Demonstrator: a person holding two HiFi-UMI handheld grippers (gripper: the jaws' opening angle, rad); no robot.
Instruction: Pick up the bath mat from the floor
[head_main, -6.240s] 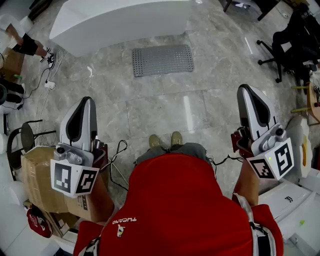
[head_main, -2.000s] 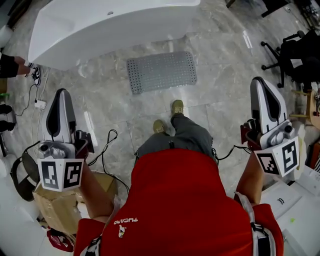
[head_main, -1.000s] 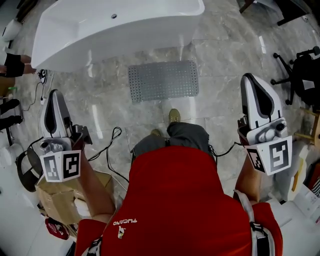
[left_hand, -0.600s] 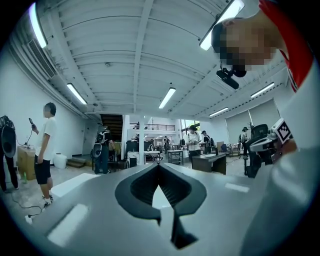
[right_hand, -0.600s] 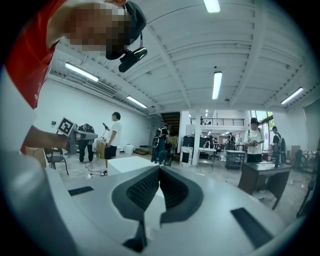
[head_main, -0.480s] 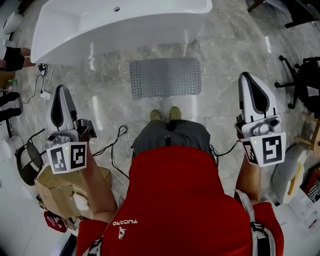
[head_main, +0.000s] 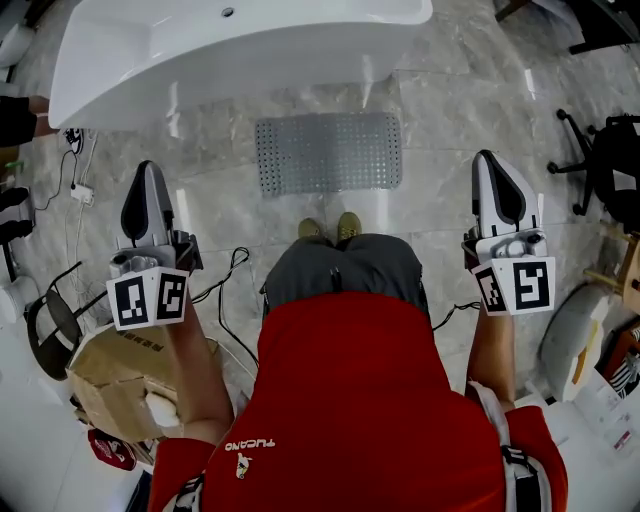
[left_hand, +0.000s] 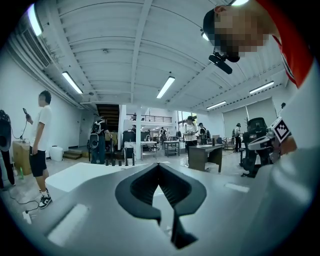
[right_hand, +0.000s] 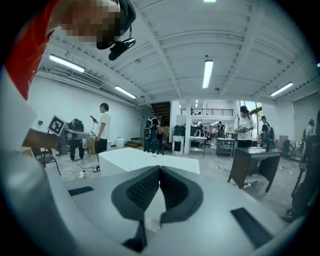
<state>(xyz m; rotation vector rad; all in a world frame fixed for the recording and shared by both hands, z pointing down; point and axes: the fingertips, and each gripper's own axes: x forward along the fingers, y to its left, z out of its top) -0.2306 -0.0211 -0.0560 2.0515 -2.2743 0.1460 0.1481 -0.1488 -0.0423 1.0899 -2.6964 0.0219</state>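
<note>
A grey perforated bath mat (head_main: 328, 152) lies flat on the marble floor, just ahead of the person's shoes (head_main: 330, 229) and in front of the white bathtub (head_main: 230, 45). My left gripper (head_main: 146, 180) hangs to the left of the mat, my right gripper (head_main: 493, 168) to its right; both are well above the floor and touch nothing. Both are shut with nothing between their jaws. In the left gripper view my left gripper (left_hand: 158, 164) points roughly level across the room, as does my right gripper (right_hand: 159, 167) in its own view. The mat does not show in either gripper view.
A cardboard box (head_main: 110, 375) and black cables (head_main: 228, 290) lie at the lower left. Office chairs (head_main: 600, 150) stand at the right. A person (left_hand: 40, 145) stands left of the tub (left_hand: 85, 175); desks (right_hand: 255, 162) and several people are farther back.
The tub and mat have shifted slightly in the head view as the person settled with both feet together before the mat. Both grippers have come down and drawn inward. Jaws stay shut.
</note>
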